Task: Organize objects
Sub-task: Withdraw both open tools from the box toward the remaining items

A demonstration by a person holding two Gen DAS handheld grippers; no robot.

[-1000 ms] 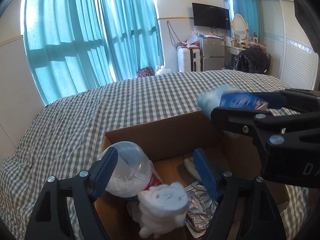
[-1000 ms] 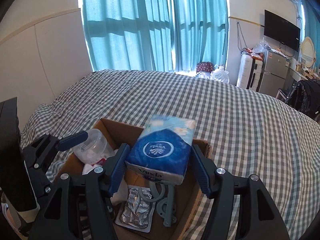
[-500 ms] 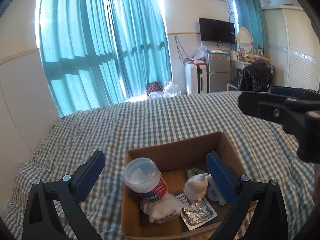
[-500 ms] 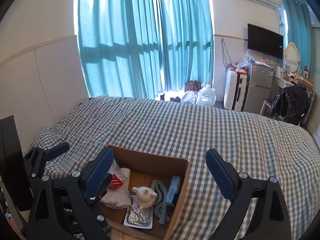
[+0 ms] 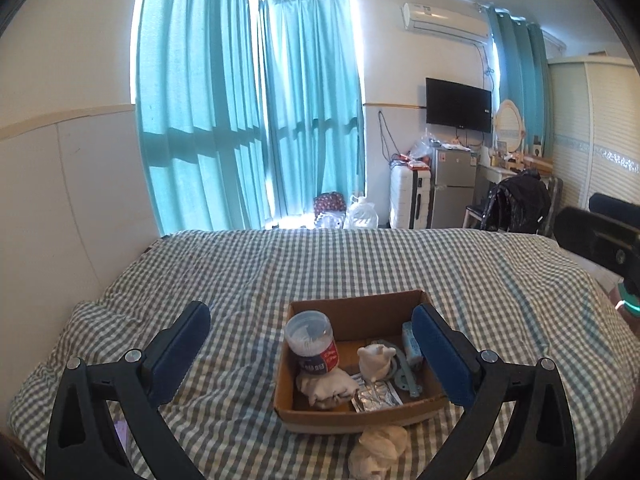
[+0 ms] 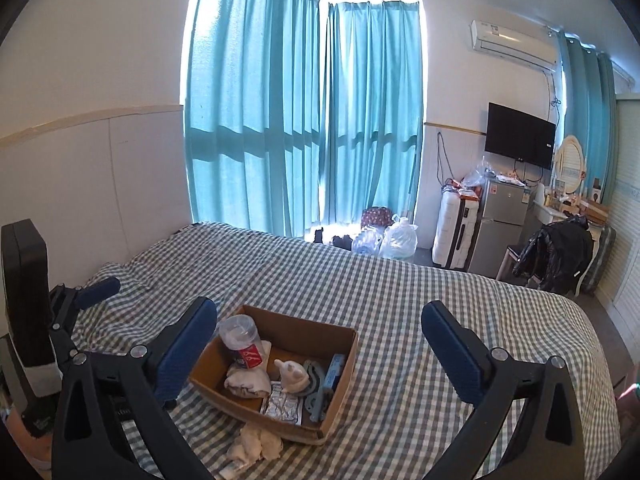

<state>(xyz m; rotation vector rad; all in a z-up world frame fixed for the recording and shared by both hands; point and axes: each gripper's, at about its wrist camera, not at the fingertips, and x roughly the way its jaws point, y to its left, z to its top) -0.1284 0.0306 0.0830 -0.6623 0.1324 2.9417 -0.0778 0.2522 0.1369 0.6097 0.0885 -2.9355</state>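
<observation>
Left wrist view: open brown cardboard box [image 5: 362, 414] on the grey-and-white checked bedspread [image 5: 280, 264]; most items already inside
In box: clear plastic cotton-swab jar with red label [image 5: 313, 342]; cream cloth bundle [image 5: 326, 387]; small white figurine [image 5: 374, 363]; silver foil blister pack [image 5: 376, 396]; grey-blue plastic tool [image 5: 404, 374]; light-blue tissue pack [image 5: 411, 342] on edge against the right wall
Left out: crumpled white cloth [image 5: 378, 446] on the bedspread, touching the box's near wall; looks like the last piece
Left gripper [image 5: 316, 346]: jaws spread wide, nothing between the pads
Right gripper [image 6: 320, 354]: jaws have just been opening; now spread, empty
Progress: near done, judging by layout; one cloth to go
</observation>
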